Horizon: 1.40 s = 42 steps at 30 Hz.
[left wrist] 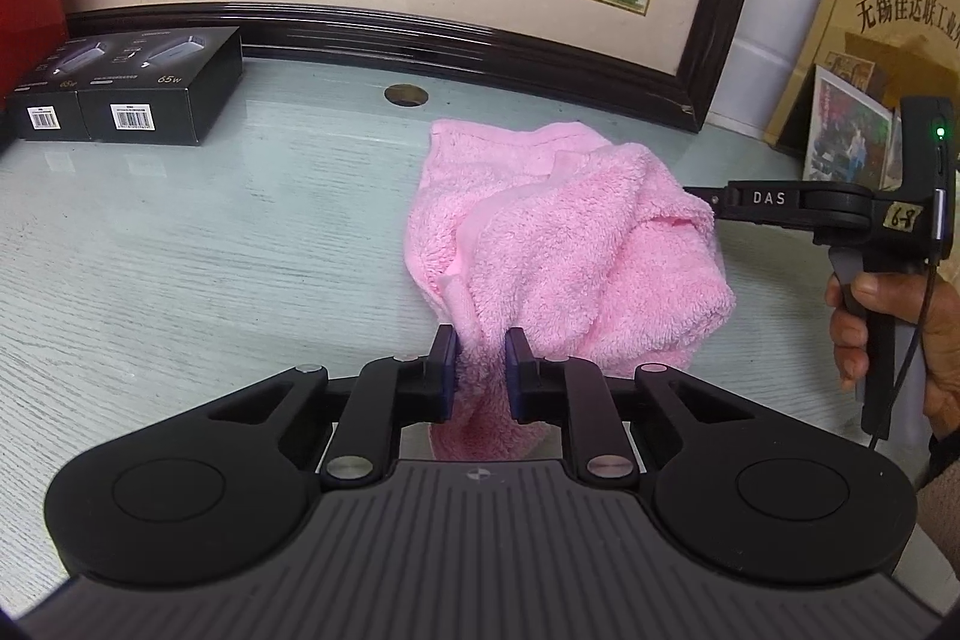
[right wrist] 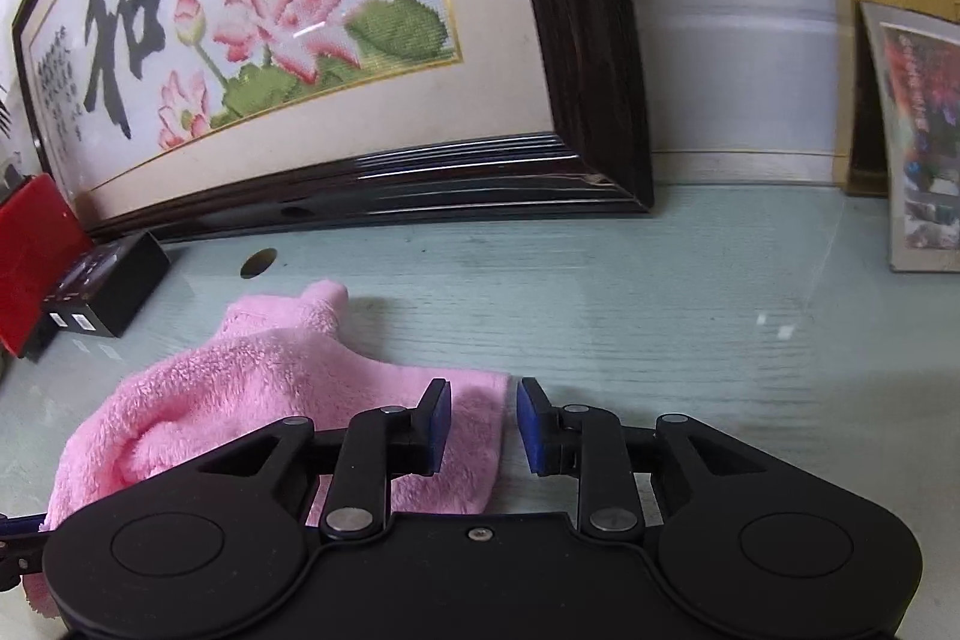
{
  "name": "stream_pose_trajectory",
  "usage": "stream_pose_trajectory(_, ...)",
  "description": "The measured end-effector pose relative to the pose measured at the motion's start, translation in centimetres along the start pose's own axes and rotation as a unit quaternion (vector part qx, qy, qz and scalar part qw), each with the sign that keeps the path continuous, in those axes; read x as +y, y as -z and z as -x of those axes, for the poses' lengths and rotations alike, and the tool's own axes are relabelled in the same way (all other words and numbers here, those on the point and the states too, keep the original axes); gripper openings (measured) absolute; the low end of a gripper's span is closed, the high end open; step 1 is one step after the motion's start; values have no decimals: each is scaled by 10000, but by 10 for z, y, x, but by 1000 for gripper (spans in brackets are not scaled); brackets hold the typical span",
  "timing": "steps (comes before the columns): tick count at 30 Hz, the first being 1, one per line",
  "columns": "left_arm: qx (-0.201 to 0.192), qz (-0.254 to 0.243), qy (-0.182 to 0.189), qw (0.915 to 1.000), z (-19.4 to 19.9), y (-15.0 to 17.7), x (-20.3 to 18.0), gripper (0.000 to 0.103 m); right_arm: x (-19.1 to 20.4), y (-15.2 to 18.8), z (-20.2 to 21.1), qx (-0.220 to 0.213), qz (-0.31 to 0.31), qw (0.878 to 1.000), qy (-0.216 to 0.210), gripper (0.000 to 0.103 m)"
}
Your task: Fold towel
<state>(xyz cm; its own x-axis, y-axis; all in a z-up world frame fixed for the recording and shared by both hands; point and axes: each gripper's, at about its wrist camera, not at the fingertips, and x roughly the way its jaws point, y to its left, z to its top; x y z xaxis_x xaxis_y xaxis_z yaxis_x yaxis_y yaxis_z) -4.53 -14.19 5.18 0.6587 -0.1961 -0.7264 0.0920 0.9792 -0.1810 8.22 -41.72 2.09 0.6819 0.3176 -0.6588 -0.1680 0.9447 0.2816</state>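
Towel (left wrist: 564,244) bunched on the pale counter (left wrist: 180,250), a claw at each end.

The left claw (left wrist: 480,370) pinches a near fold of the pink towel between its blue pads. The right claw (right wrist: 483,421) stands parted around a flat corner of the towel, pads clear of the cloth. Behind stand a framed lotus embroidery (right wrist: 288,16) and two black boxes (left wrist: 126,85).
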Motion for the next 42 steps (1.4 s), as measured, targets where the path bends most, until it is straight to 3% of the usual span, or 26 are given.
stream_pose_trajectory(2, 8, 8, -52, 10000, 0, 0, 0, 15, 3, -1, -3, 19, 145, 9999, -71, 25)
stream_pose_trajectory(3, 9, 16, -76, 10000, 0, 0, 0, 15, 5, 0, -3, 32, 219, 9997, -81, 19)
stream_pose_trajectory(4, 4, 34, -89, 10000, 0, 0, 1, 15, 6, 0, -3, 39, 269, 9996, -74, 6)
stream_pose_trajectory(12, -233, 20, -233, 9995, 13, -9, 7, 15, 0, 7, 27, -381, 151, 9991, -101, 3)
stream_pose_trajectory(18, -531, -104, -112, 9985, 36, -28, 19, 15, -13, 1, 81, -908, -250, 9954, -166, 2)
stream_pose_trajectory(23, -715, -323, 229, 9967, 59, -46, 27, 16, -12, -7, 134, -1440, -438, 9885, -128, 2)
stream_pose_trajectory(29, -729, -598, 749, 9927, 90, -53, 41, 16, 23, -5, 201, -1956, -188, 9805, -11, 2)
stream_pose_trajectory(32, -657, -668, 1120, 9893, 102, -47, 49, 17, 34, 0, 225, -2066, -224, 9782, -43, 2)
stream_pose_trajectory(37, -313, -379, 1784, 9827, 104, -47, 66, 20, 35, 11, 250, -2114, -563, 9758, -8, 2)
stream_pose_trajectory(39, -218, -305, 1778, 9833, 100, -50, 69, 20, 36, 13, 253, -2096, -606, 9758, 119, 2)
stream_pose_trajectory(42, -160, -445, 1443, 9884, 96, -50, 72, 20, 38, 15, 252, -2096, -636, 9745, 488, 0)
